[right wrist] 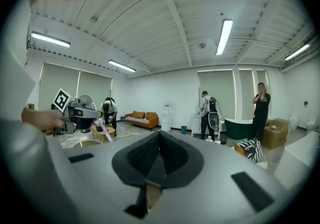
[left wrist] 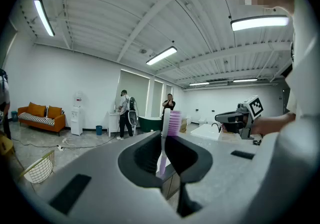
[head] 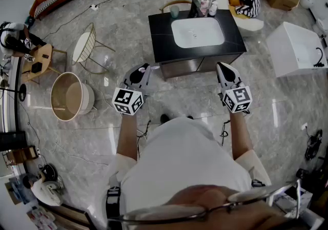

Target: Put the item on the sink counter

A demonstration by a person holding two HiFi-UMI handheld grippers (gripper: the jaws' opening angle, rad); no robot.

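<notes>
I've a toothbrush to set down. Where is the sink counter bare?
The sink counter is bare left of the white basin, right of it, and along the narrow front strip. The back edge is crowded: a cup, the faucet and small bottles stand there.

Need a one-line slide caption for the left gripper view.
Left gripper shut on an upright purple-bristled toothbrush, right gripper off to the side, orange sofa far behind.
</notes>
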